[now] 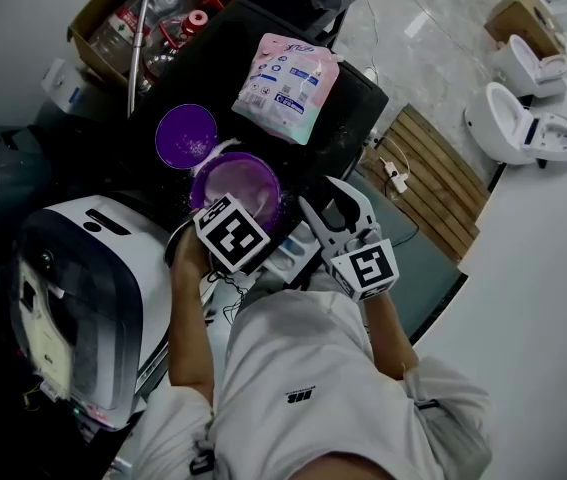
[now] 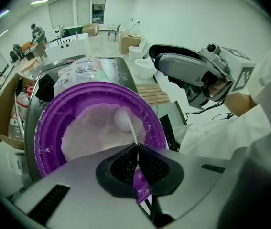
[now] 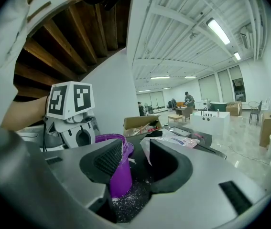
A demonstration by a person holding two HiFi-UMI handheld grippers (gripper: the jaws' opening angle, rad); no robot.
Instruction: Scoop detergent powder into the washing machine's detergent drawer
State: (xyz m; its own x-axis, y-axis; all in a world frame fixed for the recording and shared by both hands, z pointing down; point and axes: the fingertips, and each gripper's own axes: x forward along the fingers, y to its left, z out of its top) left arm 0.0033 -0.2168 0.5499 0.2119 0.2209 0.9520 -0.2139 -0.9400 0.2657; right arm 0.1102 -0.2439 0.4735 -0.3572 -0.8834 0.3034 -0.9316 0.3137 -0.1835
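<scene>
Two claws, both mine. Left claw [image 2: 136, 148]: pressed together on the near rim of a round purple plastic tub [image 2: 49, 123]. The tub holds white detergent powder [image 2: 90, 133] and a white scoop [image 2: 122, 118]. Right claw [image 3: 135, 150]: spread, empty, near the tub's side.

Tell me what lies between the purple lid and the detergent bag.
Nothing: the head view shows only bare black tabletop between lid and bag.
</scene>
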